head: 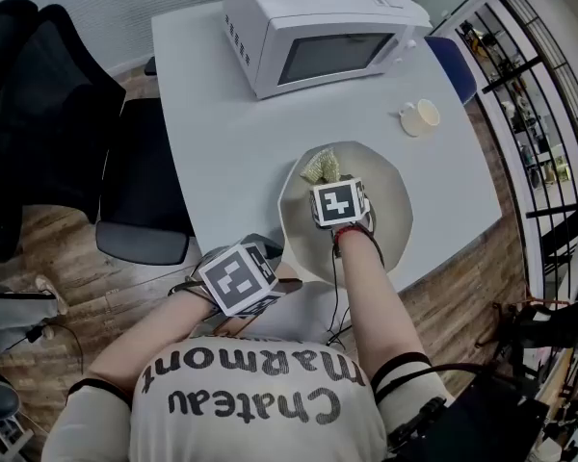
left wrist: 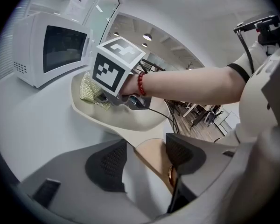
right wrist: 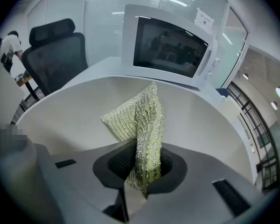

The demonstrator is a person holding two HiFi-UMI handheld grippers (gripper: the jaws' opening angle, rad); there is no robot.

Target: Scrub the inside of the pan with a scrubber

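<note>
Your right claw (right wrist: 142, 164) was clenched on the scrubber (right wrist: 140, 125), a folded piece of yellow-green mesh that stood up from between the dark pads and leaned a little to the right. You held it pointing steeply down inside the pan (head: 390, 215), at the far side of the bowl. From the head view the scrubber's free end showed just beyond your marker cube, close to the far wall of the pan; whether it touched the pan's surface could not be told. A red bead bracelet (left wrist: 141, 83) sat on your right wrist, and a thin cable ran back from the claw along your arm.

Your left claw (left wrist: 144, 160) was down at the near edge of the table (head: 222, 142), grasping the pan's handle (left wrist: 154, 157). The tan handle lay between the two pads, which stood fairly wide on either side of it.

The pan was cream-coloured and shallow, and it rested near the table's front edge, with its handle toward you. Behind it stood a white microwave (head: 318, 27) with its door closed. A small pale cup (head: 420, 116) lay to the right of the microwave, well apart from the pan. A black office chair (head: 140, 181) stood at the table's left side.
</note>
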